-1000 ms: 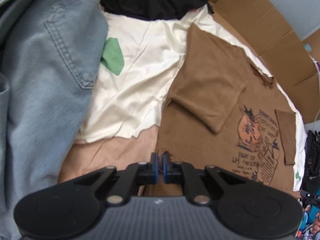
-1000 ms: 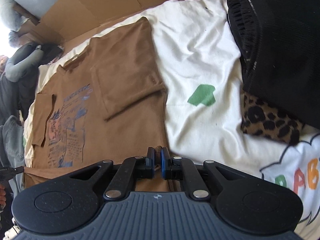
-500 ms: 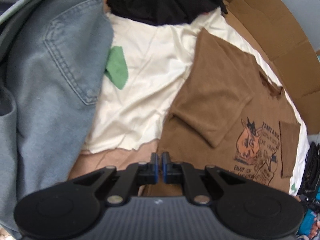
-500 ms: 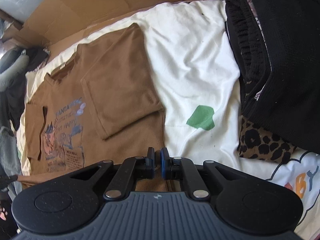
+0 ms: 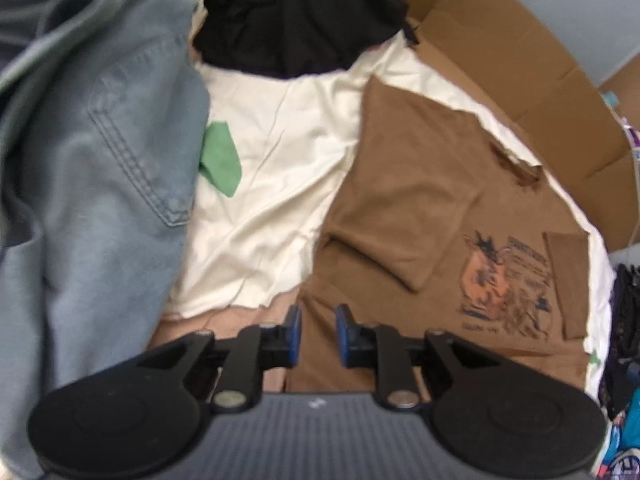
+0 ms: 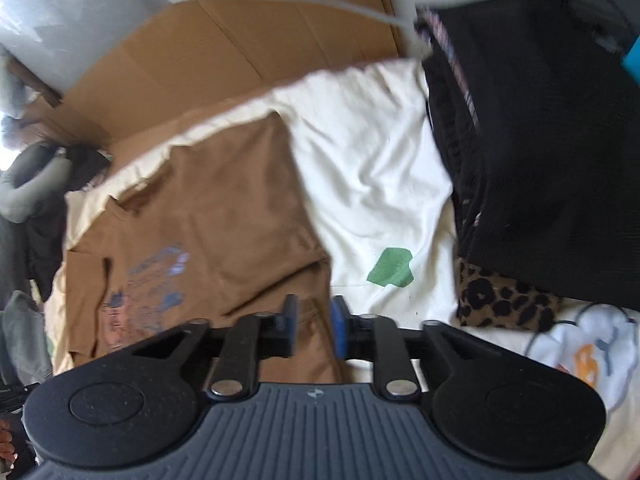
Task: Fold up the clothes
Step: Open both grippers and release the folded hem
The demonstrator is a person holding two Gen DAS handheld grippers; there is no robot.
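**Brown tee lies flat as both grippers open above it**

Brown fabric fills the middle of the left wrist view: we see the tee (image 5: 416, 200) spread on a cream sheet (image 5: 280, 168), one sleeve folded in over the chest and a printed graphic (image 5: 508, 284) toward the right edge. Our left gripper (image 5: 317, 334) hangs over the tee's near edge, where the brown cloth meets the sheet. Its jaws are opening, a narrow gap showing between the blue pads, and we see nothing held between them; the cloth lies below, not pinched. Left of the sheet a pile of jeans (image 5: 100, 184) rises, a back pocket facing us. A green patch (image 5: 220, 160) sits on the sheet just beside the denim. Black clothing (image 5: 296, 20) is heaped at the far end, and cardboard (image 5: 520, 64) runs behind the tee.

In the right wrist view the tee (image 6: 224, 208) lies on the left half, its graphic (image 6: 148, 296) near the left edge, blurred. Our right gripper (image 6: 314, 324) hangs over the tee's right edge, next to the sheet (image 6: 372, 168). Its jaws are opening too, the gap a little wider, and nothing is gripped. The green patch (image 6: 392, 268) lies just beyond the right finger. A black garment (image 6: 540, 152) is stacked to the right, with leopard-print cloth (image 6: 504, 300) poking out beneath it. Cardboard (image 6: 248, 48) stands behind.
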